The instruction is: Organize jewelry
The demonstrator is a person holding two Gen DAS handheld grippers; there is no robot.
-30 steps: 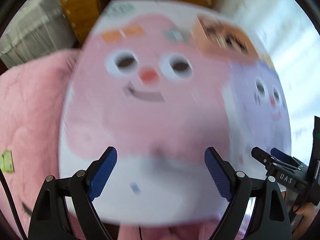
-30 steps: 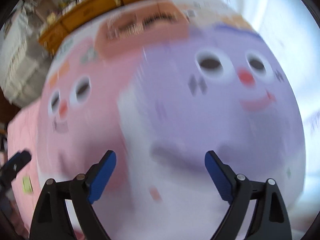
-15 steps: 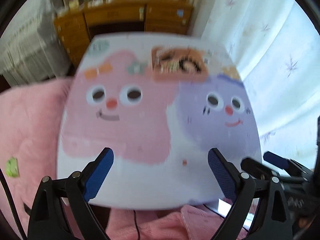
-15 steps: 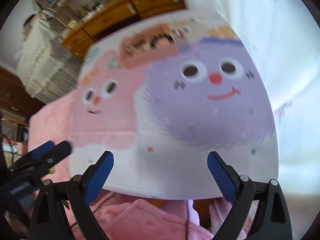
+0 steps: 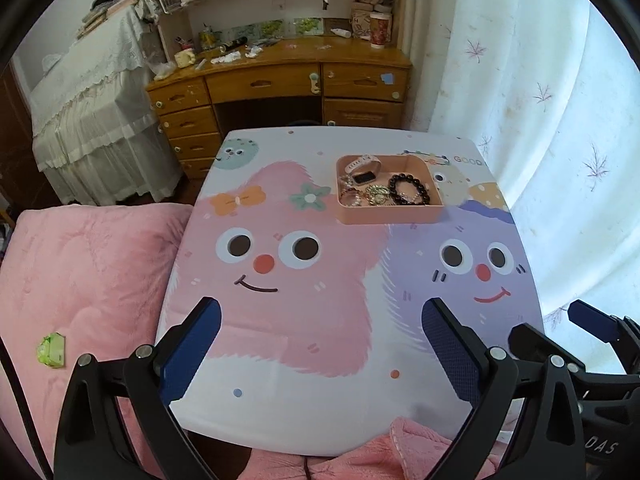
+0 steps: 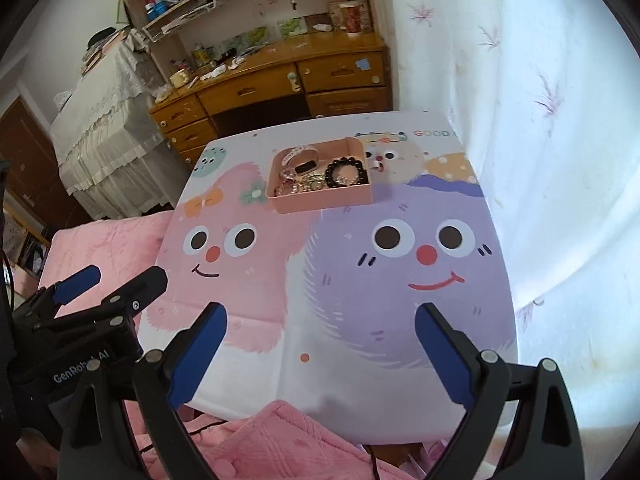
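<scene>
My left gripper (image 5: 320, 344) is spread wide with nothing between its blue pads, held above the near edge of the table (image 5: 280, 412), over the lower part of the pink cartoon face (image 5: 276, 264) printed on the top. My right gripper (image 6: 320, 348) is just as wide apart and also empty, hanging over the near edge at the purple cartoon face (image 6: 412, 264). The two tools sit side by side, near each other but apart: from the right wrist view I see the left one at the lower left, and from the left wrist view the right one shows at the lower right edge. Far from both, toward the far side of the table and a little right of its middle, stands the shallow pink tray (image 5: 388, 216). It rests flat on the tabletop where the pink and purple faces meet. Inside it, a black bead bracelet (image 5: 410, 190) lies on the right, a tangle of gold-coloured pieces (image 5: 376, 196) sits in the middle and left near part, and a watch with a pale strap (image 5: 362, 168) lies at the far left corner; the smaller pieces are too jumbled to tell apart. To the left of the table is a pink quilt (image 5: 80, 280) with a small green packet (image 5: 51, 350) lying on it. Beyond the table stands a wooden desk (image 5: 280, 80) with drawers and cluttered shelves above, and a white curtain (image 5: 540, 100) hangs along the right side.
</scene>
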